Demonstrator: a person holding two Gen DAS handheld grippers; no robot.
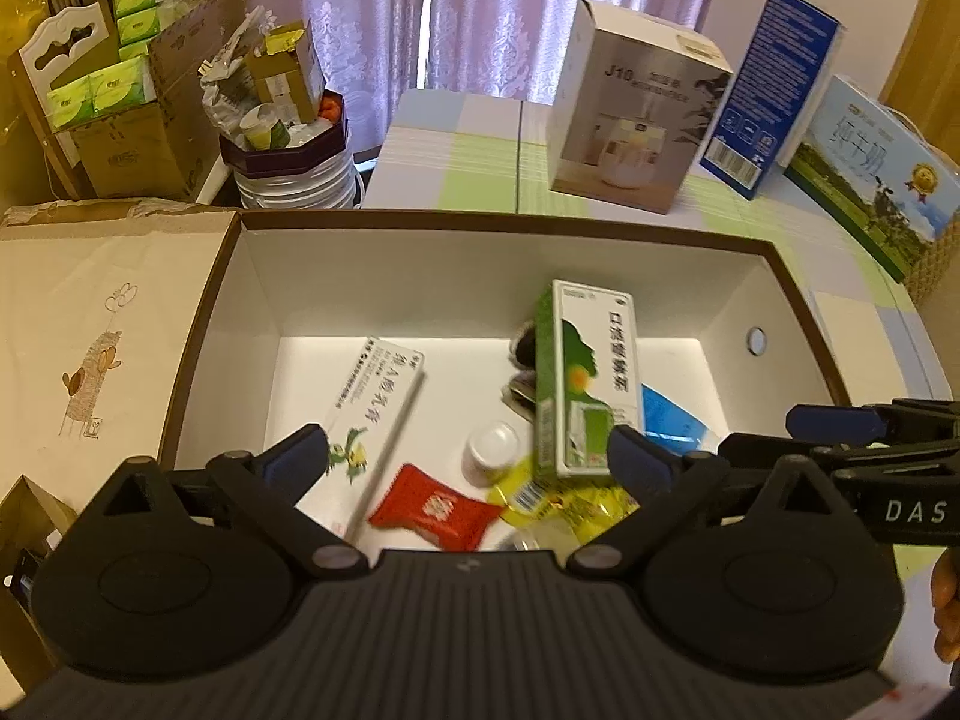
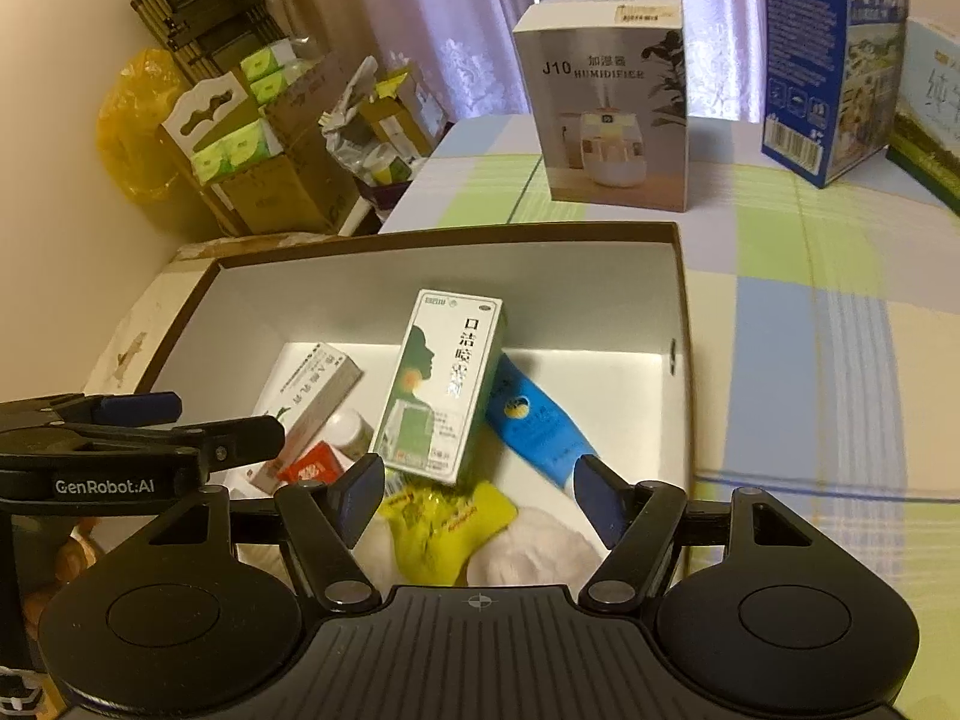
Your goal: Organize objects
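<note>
A brown-rimmed white box (image 1: 492,217) (image 2: 681,276) holds several small items. A green and white medicine carton (image 1: 591,378) (image 2: 441,384) leans tilted on the pile, touching neither gripper. Beside it lie a long white carton (image 1: 375,408) (image 2: 312,402), a red candy packet (image 1: 435,507) (image 2: 312,468), a white bottle cap (image 1: 492,450), yellow packets (image 1: 576,501) (image 2: 444,522) and a blue tube (image 2: 534,426) (image 1: 669,417). My left gripper (image 1: 468,459) is open and empty above the box's near side. My right gripper (image 2: 477,495) is open and empty over the yellow packets.
A humidifier box (image 1: 630,114) (image 2: 612,102), a blue box (image 1: 771,90) (image 2: 822,60) and a milk carton (image 1: 876,174) stand on the checked tablecloth behind. The box's cream lid (image 1: 102,336) lies to the left. Cardboard cartons of tissues (image 1: 120,102) crowd the far left corner.
</note>
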